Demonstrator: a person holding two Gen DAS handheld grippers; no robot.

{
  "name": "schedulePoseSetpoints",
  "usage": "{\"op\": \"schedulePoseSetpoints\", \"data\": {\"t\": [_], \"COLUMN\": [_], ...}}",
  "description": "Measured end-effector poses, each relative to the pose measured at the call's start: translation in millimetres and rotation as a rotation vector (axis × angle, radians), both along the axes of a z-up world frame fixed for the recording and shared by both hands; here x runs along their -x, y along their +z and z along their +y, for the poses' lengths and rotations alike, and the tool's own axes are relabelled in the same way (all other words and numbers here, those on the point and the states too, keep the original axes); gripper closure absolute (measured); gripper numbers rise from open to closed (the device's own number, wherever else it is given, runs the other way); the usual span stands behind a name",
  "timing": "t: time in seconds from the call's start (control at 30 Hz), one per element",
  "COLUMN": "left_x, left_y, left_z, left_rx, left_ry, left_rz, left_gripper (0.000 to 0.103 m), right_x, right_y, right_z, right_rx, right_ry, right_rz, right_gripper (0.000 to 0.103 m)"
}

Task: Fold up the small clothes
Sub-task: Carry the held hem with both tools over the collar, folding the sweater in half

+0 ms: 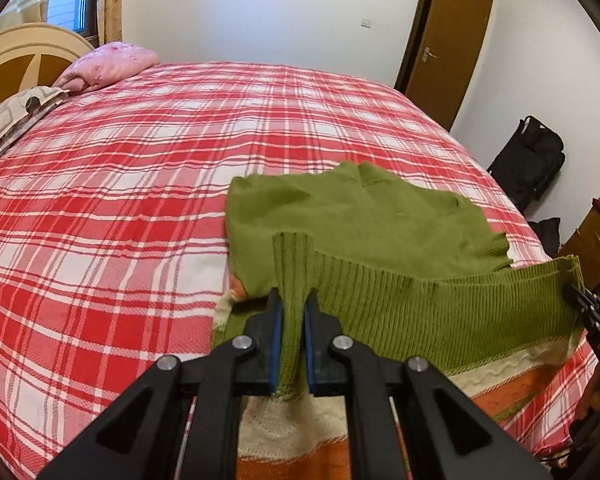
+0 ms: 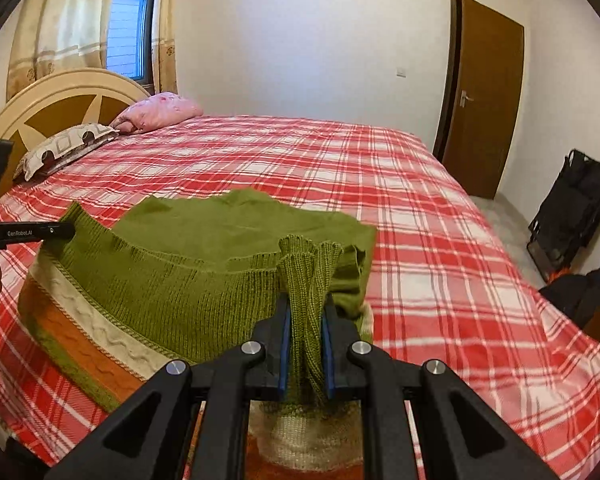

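Note:
A small green knit sweater (image 1: 372, 216) with cream and orange stripes lies on the red plaid bed (image 1: 120, 184). My left gripper (image 1: 293, 300) is shut on the left corner of its ribbed green hem, lifted off the bed. My right gripper (image 2: 307, 304) is shut on the hem's right corner (image 2: 308, 272), bunched between the blue pads. The hem stretches taut between both grippers. The sweater's body (image 2: 236, 220) is folded over, its far part resting on the bed. The right gripper shows at the left view's right edge (image 1: 592, 304); the left gripper shows at the right view's left edge (image 2: 28, 233).
A pink pillow (image 2: 160, 114) and a patterned pillow (image 2: 66, 148) lie by the headboard (image 2: 60, 100) at far left. A brown door (image 2: 486, 96) and black bags (image 2: 572, 216) stand on the floor right of the bed.

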State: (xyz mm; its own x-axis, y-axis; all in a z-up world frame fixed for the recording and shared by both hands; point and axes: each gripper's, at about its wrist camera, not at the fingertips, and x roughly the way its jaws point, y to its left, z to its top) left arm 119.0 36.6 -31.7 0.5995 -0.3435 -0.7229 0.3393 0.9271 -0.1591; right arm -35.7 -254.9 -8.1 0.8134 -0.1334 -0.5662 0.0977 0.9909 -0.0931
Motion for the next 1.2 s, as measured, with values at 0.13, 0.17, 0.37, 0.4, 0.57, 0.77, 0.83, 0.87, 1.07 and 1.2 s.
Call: {"op": "schedulePoseSetpoints", "data": {"t": [0.13, 0.17, 0.37, 0.4, 0.57, 0.77, 0.83, 0.87, 1.07, 1.2], "left_x": [-10.6, -14.3, -31.8, -34.7, -57.7, -85.1, -95.3, -99.4, -124.3, -141.0], "left_y": [-4.9, -6.6, -0.6, 1.1, 3.0, -2.7, -5.7, -7.2, -15.4, -17.3], "left_z": [-1.0, -1.4, -2.2, -1.9, -2.5, -2.4, -3.7, -4.2, -11.1, -22.1], "left_rx": [0.001, 0.002, 0.01, 0.013, 0.033, 0.038, 0.031, 0.028, 0.027, 0.005], "left_ry": [0.022, 0.026, 0.05, 0.055, 0.073, 0.11, 0.125, 0.131, 0.163, 0.169], "left_rz": [0.018, 0.025, 0.009, 0.003, 0.01, 0.029, 0.034, 0.037, 0.052, 0.045], "left_gripper": [0.093, 0.093, 0.093, 0.093, 0.093, 0.093, 0.093, 0.093, 0.093, 0.093], "right_x": [-13.2, -16.5, -43.9, -49.2, -83.9, -130.4, -142.9, -147.7, -170.2, -189.6], "right_y": [-5.6, -6.4, 3.0, 5.1, 10.4, 5.8, 2.0, 0.2, -8.2, -10.8], "right_z": [-4.7, -4.9, -10.3, -11.6, -18.0, -24.2, -25.6, -26.1, -31.5, -38.7], "right_rx": [-0.005, -0.001, 0.039, 0.042, 0.047, 0.076, 0.08, 0.086, 0.093, 0.099], "right_ry": [-0.007, -0.006, -0.001, -0.002, 0.006, 0.003, -0.002, -0.006, -0.03, -0.044], "right_rz": [0.02, 0.024, 0.004, 0.0, -0.003, 0.009, 0.011, 0.011, 0.019, 0.035], "right_gripper": [0.09, 0.09, 0.09, 0.09, 0.09, 0.09, 0.09, 0.09, 0.09, 0.09]}}
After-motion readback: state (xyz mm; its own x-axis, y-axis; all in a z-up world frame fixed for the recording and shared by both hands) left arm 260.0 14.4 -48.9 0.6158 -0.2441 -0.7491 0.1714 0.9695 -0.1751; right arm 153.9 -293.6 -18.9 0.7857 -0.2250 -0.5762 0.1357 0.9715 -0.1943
